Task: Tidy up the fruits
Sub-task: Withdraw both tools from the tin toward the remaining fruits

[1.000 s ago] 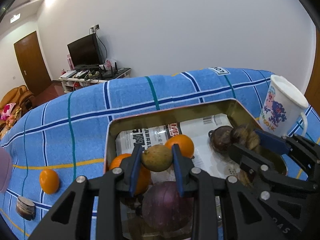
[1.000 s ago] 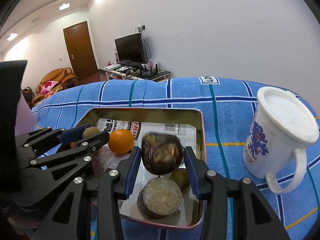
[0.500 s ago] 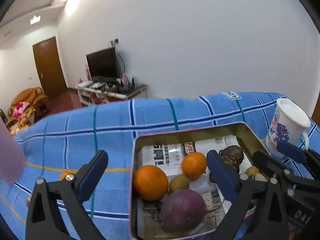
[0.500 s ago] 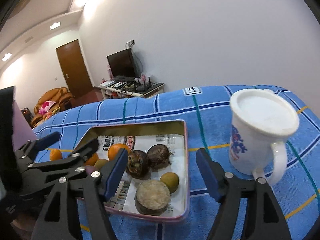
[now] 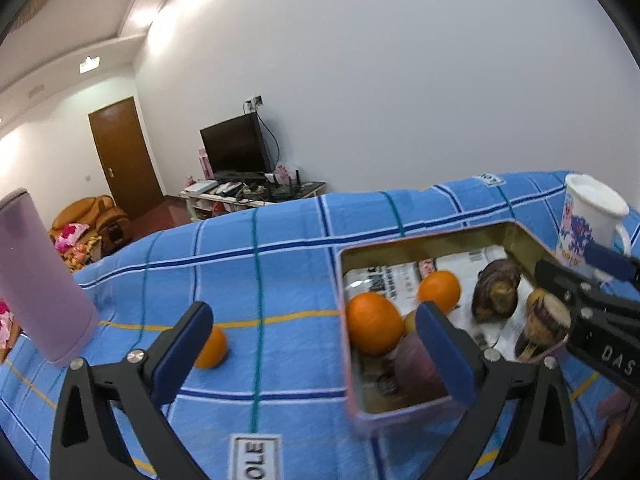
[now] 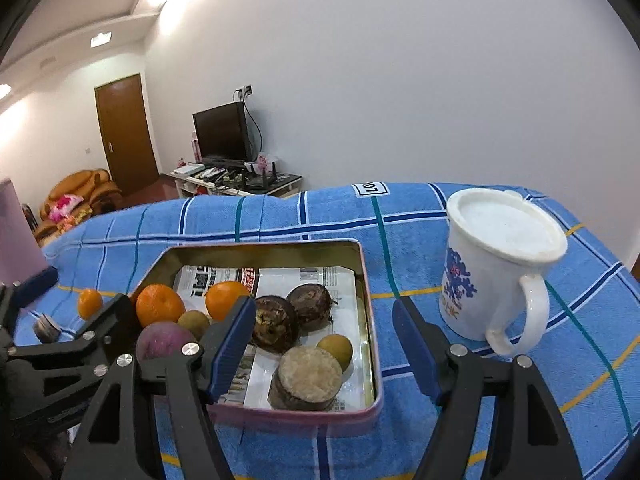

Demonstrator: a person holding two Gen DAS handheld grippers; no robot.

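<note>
Left gripper [image 5: 312,330]: jaws spread wide, nothing between them, held above the blue plaid cloth [image 5: 280,264] with its right finger over the near-left corner of the tin.

Right gripper [image 6: 324,336]: jaws spread wide, nothing held, poised over the right-hand part of the tin and the cloth beside it.

Tin tray [image 6: 370,300]: rectangular metal, pink outer rim, gold inner walls, lined with newspaper [image 6: 304,278]; sits on the cloth between the two grippers.

Contents of tin:
- two oranges [image 6: 160,305] along the left and back, close together;
- small greenish-brown fruit [image 6: 193,322] just in front of them;
- purple round fruit [image 6: 166,340] at the near-left, partly hidden by the left gripper's arm;
- two dark brown lumpy fruits [image 6: 312,306] side by side at the centre;
- small yellow-green fruit [image 6: 335,351] near the right wall;
- cut brown piece [image 6: 307,376], pale flat face up, at the near edge, touching the yellow-green fruit.

Outside tin, on the cloth:
- lone orange [image 5: 212,346], left of the tin, well apart from it;
- small dark cut piece [image 6: 46,327] near that orange;
- white lidded mug [image 6: 496,268], blue print, upright, right of the tin;
- pink cylinder [image 5: 38,280], tilted, at far left.
</note>
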